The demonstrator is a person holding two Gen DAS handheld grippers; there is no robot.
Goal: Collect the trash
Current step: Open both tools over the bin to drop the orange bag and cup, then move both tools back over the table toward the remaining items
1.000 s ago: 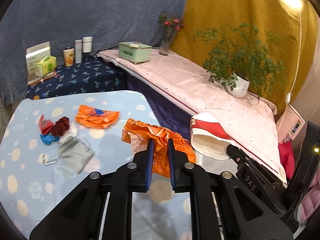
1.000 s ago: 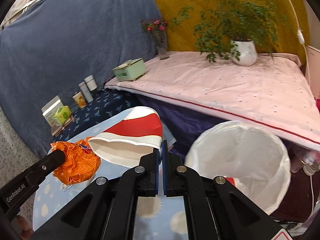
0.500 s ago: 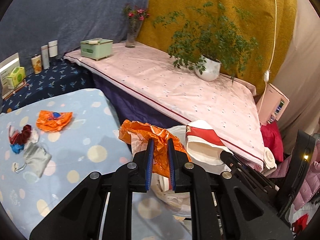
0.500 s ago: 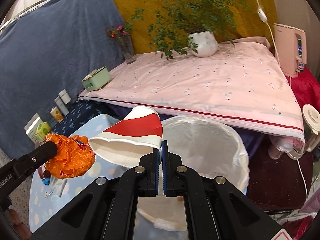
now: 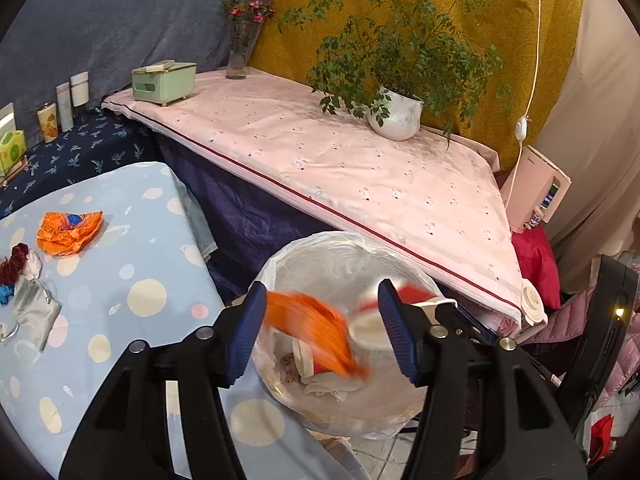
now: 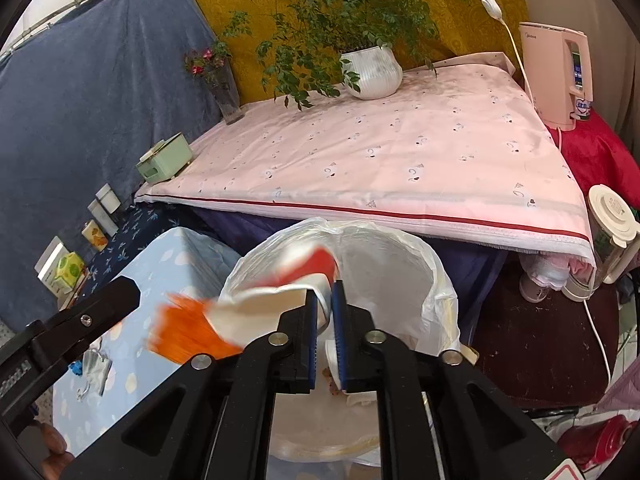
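Observation:
A bin with a white liner (image 5: 332, 240) (image 6: 360, 228) stands below both grippers, with a cup and paper scraps at its bottom. My left gripper (image 5: 322, 286) hangs over it, its jaws opening wide. A crumpled orange wrapper (image 5: 316, 328) (image 6: 188, 332) is a blur between the pads, touching neither and dropping towards the bin. My right gripper (image 6: 325, 290) is over the bin too, its jaws opening by a narrow gap. The red and white paper cup (image 6: 280, 292) (image 5: 366, 326) is blurred, its wall still in that gap, slipping free.
The blue dotted table (image 5: 140, 260) at the left holds another orange wrapper (image 5: 68, 228), a grey pouch (image 5: 34, 312) and a dark red scrunchie (image 5: 16, 256). A pink-covered bench (image 5: 360, 168) behind the bin carries a potted plant (image 5: 396, 116) and a green box (image 5: 164, 80).
Both grippers swung from above the table to above the bin. The left jaws opened and let the orange wrapper go. The right jaws parted and the cup began to fall.

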